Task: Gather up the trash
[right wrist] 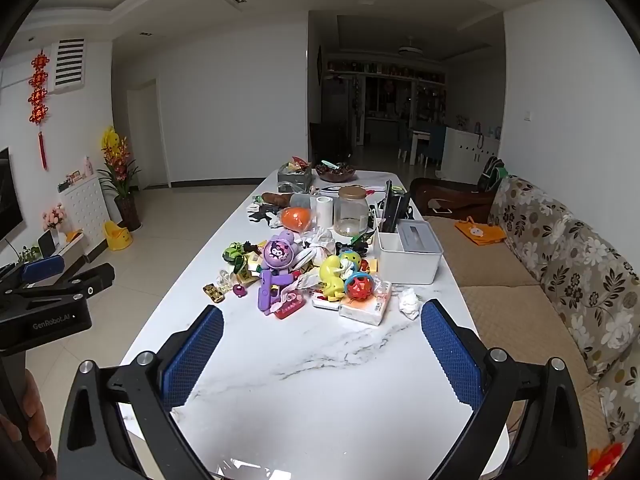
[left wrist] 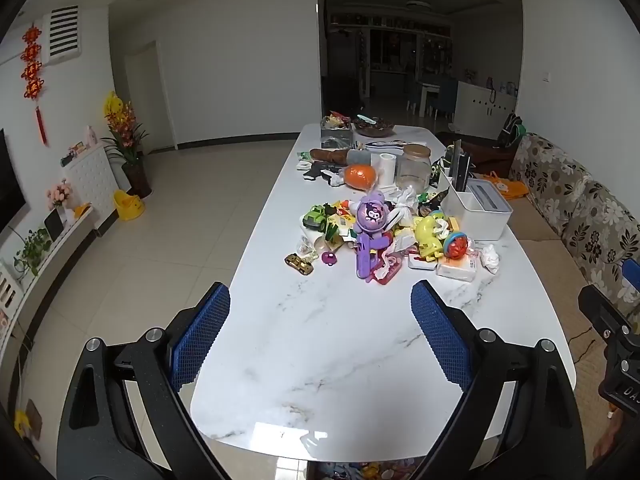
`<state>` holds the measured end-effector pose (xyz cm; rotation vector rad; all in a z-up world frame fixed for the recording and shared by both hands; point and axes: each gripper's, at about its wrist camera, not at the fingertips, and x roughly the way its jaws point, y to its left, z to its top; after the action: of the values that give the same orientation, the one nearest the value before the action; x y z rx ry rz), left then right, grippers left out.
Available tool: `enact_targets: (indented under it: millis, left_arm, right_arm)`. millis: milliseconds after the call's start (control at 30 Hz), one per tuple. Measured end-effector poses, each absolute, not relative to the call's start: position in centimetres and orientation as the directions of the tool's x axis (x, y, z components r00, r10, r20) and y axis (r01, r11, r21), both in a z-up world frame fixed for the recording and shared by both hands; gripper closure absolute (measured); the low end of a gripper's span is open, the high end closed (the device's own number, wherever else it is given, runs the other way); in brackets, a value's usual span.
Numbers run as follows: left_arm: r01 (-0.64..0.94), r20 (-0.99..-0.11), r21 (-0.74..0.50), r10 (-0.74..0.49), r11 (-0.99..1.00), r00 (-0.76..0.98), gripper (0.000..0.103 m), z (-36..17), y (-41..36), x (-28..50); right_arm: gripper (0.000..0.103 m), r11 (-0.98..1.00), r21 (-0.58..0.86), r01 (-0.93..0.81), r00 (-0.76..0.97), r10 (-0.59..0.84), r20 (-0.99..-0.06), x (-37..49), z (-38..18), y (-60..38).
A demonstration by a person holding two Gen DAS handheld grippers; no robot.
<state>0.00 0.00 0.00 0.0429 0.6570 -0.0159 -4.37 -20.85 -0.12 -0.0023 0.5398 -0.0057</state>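
On a long white marble table [right wrist: 304, 364], a heap of toys and scraps lies in the middle, well ahead of two hand-held grippers. Both point down toward the bare near end of the table. The left gripper [left wrist: 320, 336] has its blue-padded jaws spread wide with nothing between them, and the right gripper [right wrist: 322, 354] is the same: wide open and empty.

Nearest trash is a crumpled white tissue [right wrist: 409, 302], alone on the marble near the right edge, just beside a flat tissue pack [right wrist: 366, 306]. A second crumpled white wad [right wrist: 320, 240] sits deeper in the pile, among a purple cartoon toy [right wrist: 276, 258], a yellow duck toy [right wrist: 332, 276] and a red ball toy [right wrist: 359, 286]. A white organizer box [right wrist: 408, 260] stands just beyond the loose tissue. No bin shows in either view.

The step in hand looks like the first approach. The right gripper seems better placed for the loose tissue: it should come in low, straddle the wad with both pads, and close gently, steering clear of the tissue pack. Soft paper will compress, so a full squeeze is likely needed.
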Motion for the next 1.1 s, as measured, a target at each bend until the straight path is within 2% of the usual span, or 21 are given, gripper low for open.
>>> enact_targets:
  millis: [1100]
  left_arm:
    - [0.036, -0.628, 0.040, -0.003, 0.999, 0.778, 0.013, -0.37, -0.27, 0.01]
  right_arm:
    - [0.005, 1.000, -0.003, 0.006, 0.858, -0.006, -0.514, -4.33, -0.03, -21.04]
